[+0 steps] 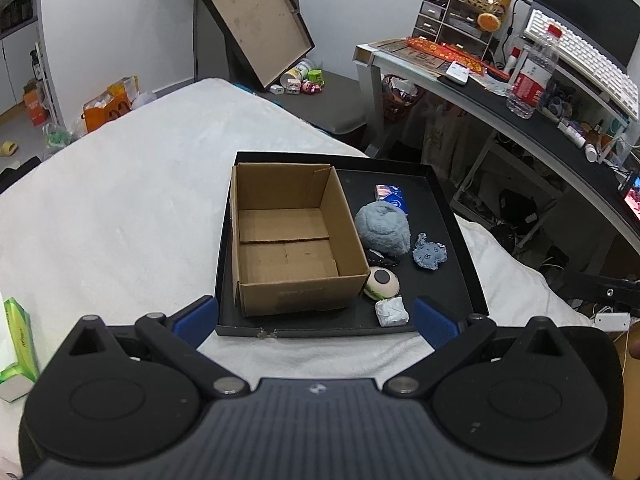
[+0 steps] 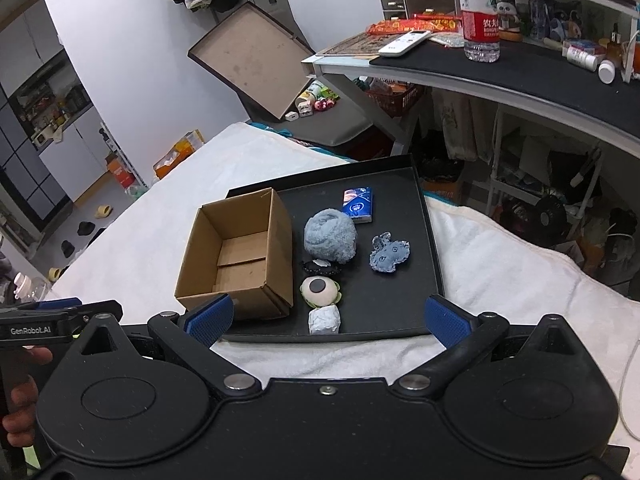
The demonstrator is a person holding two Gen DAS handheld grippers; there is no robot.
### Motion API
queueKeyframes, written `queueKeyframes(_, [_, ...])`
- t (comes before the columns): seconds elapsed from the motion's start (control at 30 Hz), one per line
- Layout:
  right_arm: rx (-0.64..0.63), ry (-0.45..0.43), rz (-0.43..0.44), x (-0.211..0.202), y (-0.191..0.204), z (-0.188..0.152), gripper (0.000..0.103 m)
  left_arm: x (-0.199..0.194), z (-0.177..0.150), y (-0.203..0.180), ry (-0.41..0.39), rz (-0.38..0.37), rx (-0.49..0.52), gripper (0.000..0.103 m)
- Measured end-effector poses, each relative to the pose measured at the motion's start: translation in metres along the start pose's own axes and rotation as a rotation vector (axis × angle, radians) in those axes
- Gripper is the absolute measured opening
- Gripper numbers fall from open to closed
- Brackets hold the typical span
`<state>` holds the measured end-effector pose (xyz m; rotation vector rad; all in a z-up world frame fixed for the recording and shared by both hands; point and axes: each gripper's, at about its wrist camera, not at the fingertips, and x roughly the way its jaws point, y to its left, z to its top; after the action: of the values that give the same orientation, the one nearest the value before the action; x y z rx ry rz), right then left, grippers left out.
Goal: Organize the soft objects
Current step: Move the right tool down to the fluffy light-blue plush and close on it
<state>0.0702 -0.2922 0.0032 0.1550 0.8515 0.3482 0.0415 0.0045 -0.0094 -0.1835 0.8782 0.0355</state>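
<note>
A black tray (image 1: 460,248) (image 2: 424,240) lies on a white bed. In it stands an empty cardboard box (image 1: 288,240) (image 2: 240,252). Right of the box lie a fluffy grey-blue ball (image 1: 384,229) (image 2: 330,235), a small blue-grey plush (image 1: 429,251) (image 2: 388,255), a cream round plush with a dark spot (image 1: 382,281) (image 2: 319,290), a small dark item (image 1: 382,259) (image 2: 320,267), a crumpled white wad (image 1: 392,311) (image 2: 324,319) and a blue packet (image 1: 392,198) (image 2: 359,204). My left gripper (image 1: 316,318) is open, near the tray's front edge. My right gripper (image 2: 328,318) is open, likewise, empty.
The white bed (image 1: 120,200) (image 2: 520,280) spreads left of the tray. A green tissue box (image 1: 14,348) sits at the near left. A cluttered desk (image 1: 520,104) (image 2: 520,68) with a water bottle (image 2: 478,16) stands to the right. The left gripper's body (image 2: 48,320) shows at left.
</note>
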Motion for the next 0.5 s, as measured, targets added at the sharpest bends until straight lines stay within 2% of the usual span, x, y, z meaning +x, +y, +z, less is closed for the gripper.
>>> queueKeyframes(0.5, [0.04,0.041,-0.002,0.041,-0.02,0.021,0.103,0.052,0.018,0.012,0.07,0.013,-0.015,0.103])
